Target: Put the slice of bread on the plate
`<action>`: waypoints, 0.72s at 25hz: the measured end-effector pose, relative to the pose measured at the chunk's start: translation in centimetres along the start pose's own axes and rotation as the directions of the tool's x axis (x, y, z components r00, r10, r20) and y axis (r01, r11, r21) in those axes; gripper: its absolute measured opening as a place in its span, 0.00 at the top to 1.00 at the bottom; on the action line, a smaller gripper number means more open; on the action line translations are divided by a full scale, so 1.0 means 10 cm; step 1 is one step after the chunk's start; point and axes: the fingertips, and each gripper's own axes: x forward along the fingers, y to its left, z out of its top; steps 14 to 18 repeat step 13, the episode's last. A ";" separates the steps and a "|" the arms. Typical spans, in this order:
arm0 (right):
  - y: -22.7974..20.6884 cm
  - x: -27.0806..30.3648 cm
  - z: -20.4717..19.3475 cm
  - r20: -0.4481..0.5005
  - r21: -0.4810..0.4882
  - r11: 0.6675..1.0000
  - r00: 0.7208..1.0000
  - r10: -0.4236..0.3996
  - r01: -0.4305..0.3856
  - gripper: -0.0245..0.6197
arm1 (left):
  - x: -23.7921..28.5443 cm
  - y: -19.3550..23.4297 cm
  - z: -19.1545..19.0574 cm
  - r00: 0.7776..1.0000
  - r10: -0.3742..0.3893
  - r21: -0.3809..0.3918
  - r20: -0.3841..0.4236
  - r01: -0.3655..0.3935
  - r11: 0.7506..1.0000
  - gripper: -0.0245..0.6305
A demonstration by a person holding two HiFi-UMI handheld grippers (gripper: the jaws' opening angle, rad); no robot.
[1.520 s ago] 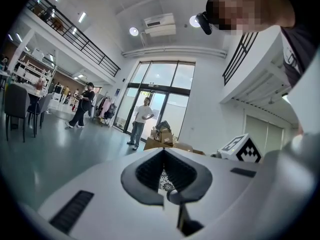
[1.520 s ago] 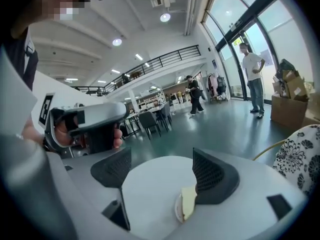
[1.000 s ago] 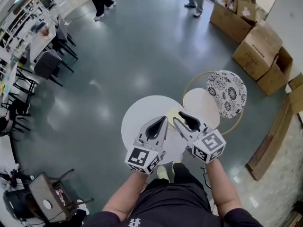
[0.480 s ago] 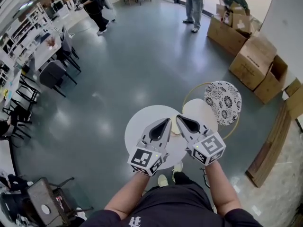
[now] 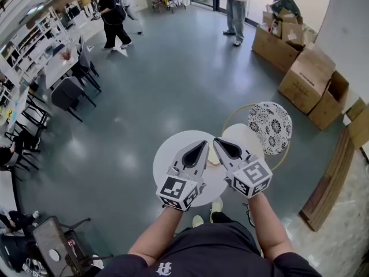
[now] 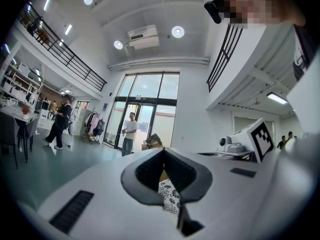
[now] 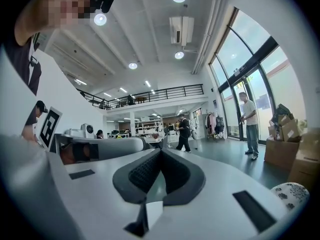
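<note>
Both grippers are held level, side by side, above a round white table. My left gripper is shut with nothing in it; in the left gripper view its tips meet. My right gripper is also shut and empty, its jaws closed together in the right gripper view. A pale yellow patch shows on the table between the two grippers. They hide most of it, so I cannot tell whether it is the plate or the bread.
A cream round stool and a black-and-white patterned one stand right of the table inside a thin hoop. Cardboard boxes pile up at the far right. Chairs and people are far off across the grey floor.
Both grippers have risen together above the table and now cover more of the pale yellow patch. The head view has tilted up a little.
</note>
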 end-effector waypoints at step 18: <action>0.05 -0.05 0.06 0.010 -0.014 1.000 1.000 0.005 -0.005 0.95 | -0.05 -0.04 0.02 1.000 0.015 0.001 0.013 -0.015 1.000 0.96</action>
